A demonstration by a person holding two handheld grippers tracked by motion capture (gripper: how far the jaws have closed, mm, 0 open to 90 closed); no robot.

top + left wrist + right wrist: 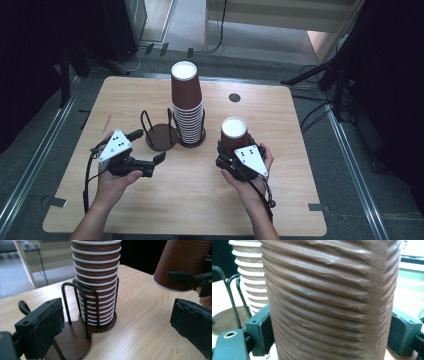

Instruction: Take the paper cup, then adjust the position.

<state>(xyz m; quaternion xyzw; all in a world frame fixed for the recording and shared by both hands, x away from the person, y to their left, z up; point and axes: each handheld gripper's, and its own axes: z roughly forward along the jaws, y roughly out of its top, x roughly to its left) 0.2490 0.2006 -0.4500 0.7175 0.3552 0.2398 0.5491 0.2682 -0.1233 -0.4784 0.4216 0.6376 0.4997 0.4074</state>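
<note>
Between the right gripper's (329,335) fingers (260,330): a cup (329,297).

cup stack (188,112) and wire holder (161,131) mid-table, open tabletop (190,200) nearer

A light wooden table (280,200) stands on grey floor (350,165), perhaps carpeted, its surroundings dark.

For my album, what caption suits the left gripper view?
Open left gripper faces stacked brown ribbed paper cups in a black wire holder.
</note>
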